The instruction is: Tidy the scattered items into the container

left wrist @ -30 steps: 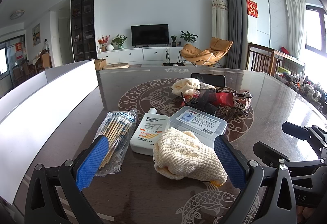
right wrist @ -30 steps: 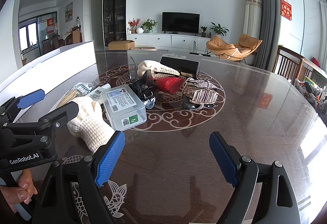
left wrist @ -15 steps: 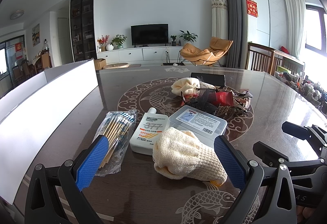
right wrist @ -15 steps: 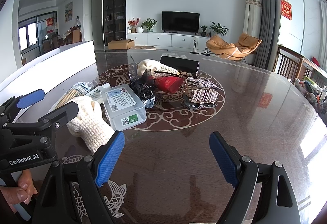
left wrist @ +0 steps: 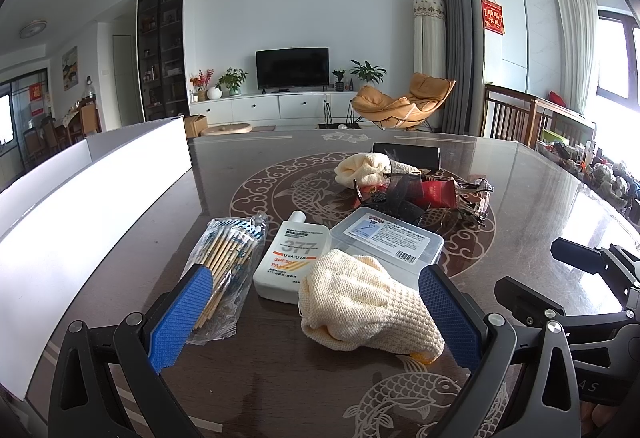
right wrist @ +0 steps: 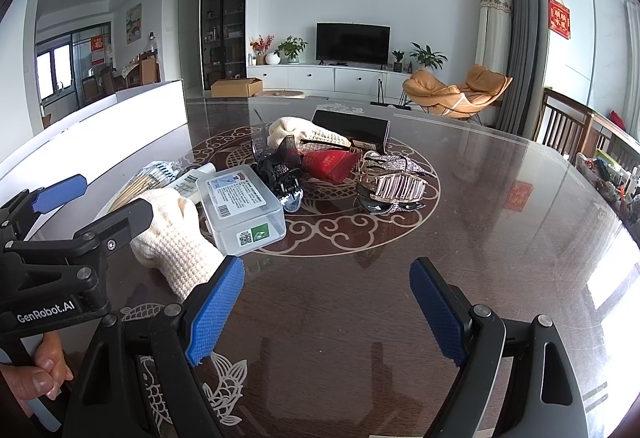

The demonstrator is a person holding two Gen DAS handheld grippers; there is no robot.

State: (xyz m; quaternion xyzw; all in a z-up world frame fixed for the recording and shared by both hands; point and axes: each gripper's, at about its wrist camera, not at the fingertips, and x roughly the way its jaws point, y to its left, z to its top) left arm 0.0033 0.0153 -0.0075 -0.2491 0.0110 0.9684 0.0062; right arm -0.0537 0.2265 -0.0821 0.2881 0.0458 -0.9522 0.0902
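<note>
A cream knit glove point(left wrist: 368, 302) lies on the dark table between the wide-apart fingers of my open left gripper point(left wrist: 316, 314); contact cannot be told. Behind it sit a white sunscreen bottle point(left wrist: 288, 254), a clear plastic box point(left wrist: 388, 238) and a bag of wooden sticks point(left wrist: 228, 254). Farther back is a pile: a second glove point(left wrist: 368, 168), a red pouch point(left wrist: 436, 194), hair clips point(right wrist: 396, 188) and a black case point(right wrist: 352, 126). The white container point(left wrist: 92, 190) runs along the table's left side. My right gripper point(right wrist: 326, 312) is open over bare table, right of the glove point(right wrist: 172, 238).
The glossy table point(right wrist: 500, 238) carries a round fish pattern. A hand point(right wrist: 40, 370) grips the left tool's handle at the lower left of the right wrist view. Wooden chairs point(left wrist: 516, 118) stand beyond the right edge, with clutter point(left wrist: 600, 174) beside them.
</note>
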